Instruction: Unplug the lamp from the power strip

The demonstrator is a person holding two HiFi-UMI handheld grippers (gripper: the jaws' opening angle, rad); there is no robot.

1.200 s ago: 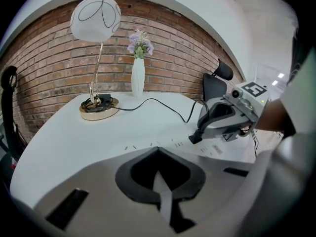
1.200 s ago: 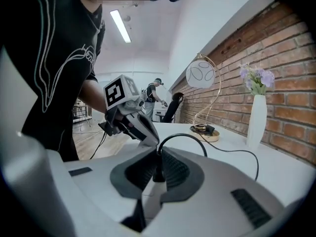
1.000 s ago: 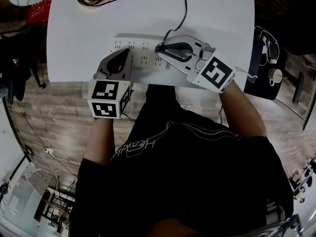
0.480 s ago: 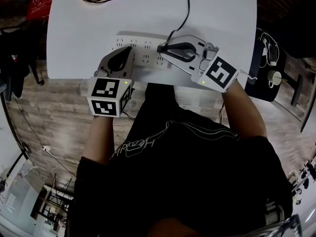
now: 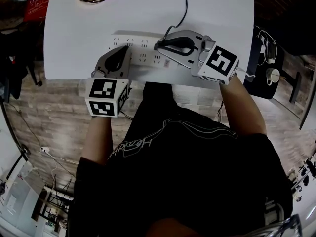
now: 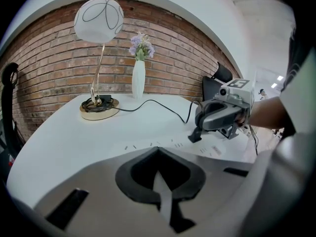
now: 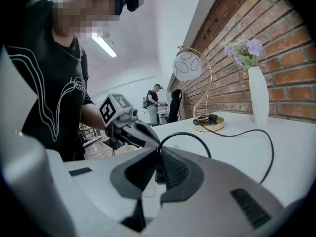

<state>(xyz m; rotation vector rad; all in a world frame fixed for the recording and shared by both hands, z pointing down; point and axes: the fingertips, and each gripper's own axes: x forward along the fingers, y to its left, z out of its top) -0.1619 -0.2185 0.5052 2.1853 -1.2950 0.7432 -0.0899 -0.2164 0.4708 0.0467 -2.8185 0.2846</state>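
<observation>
Right gripper (image 5: 158, 45) jaws clamped on the black plug (image 7: 157, 171), its thin cord (image 5: 183, 9) arcing away; left gripper (image 5: 126, 51) jaws together, resting on the white power strip (image 5: 142, 58).

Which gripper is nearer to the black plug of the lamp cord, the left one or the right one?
Right. The right gripper has its fingers closed on the plug at the power strip. The left gripper is over the strip's left part, apart from the plug.
</observation>
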